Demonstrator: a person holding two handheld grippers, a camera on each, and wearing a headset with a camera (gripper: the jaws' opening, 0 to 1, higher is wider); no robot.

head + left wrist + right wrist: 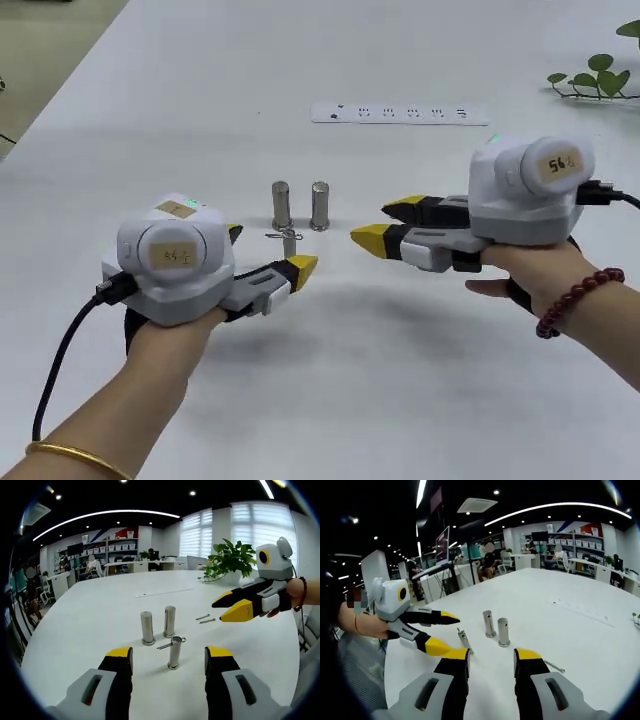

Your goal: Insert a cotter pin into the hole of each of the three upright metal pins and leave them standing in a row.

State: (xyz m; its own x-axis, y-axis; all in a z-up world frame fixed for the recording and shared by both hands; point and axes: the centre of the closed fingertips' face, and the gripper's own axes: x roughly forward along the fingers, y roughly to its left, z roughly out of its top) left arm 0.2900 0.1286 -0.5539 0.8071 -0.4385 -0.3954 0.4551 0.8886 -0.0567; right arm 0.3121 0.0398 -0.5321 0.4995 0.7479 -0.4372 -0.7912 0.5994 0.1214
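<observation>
Around us spreads a dim open-plan office with shelving and ceiling lights, and all the work sits on the broad white worktop. A leafy plant grows at its far right edge and a white power strip lies along the far side, both well apart from the job. Our left gripper hovers low with its jaws spread wide and nothing between them; the front pin stands just beyond the tips, in line with the gap. Our right gripper hangs to the right of the group, its jaws likewise parted and empty, tips aimed at the pins. Behind the front pin, the rear left pin and the rear right pin stand upright side by side, and we see nothing through them. The fitted cotter pin crosses the front pin near its top. Two loose cotter pins lie flat on the worktop to the right of the group. We judge one pin of three finished, and the front one not in line with the others. From here the worries are plain: the metal pins are slender and unsupported, so a jaw brushing one, or a cotter pin pushed off-axis against its hole, could topple it and perhaps its neighbour. The loose cotter pins are thin and lie flush, so our jaws may skid over them or flick one away.
</observation>
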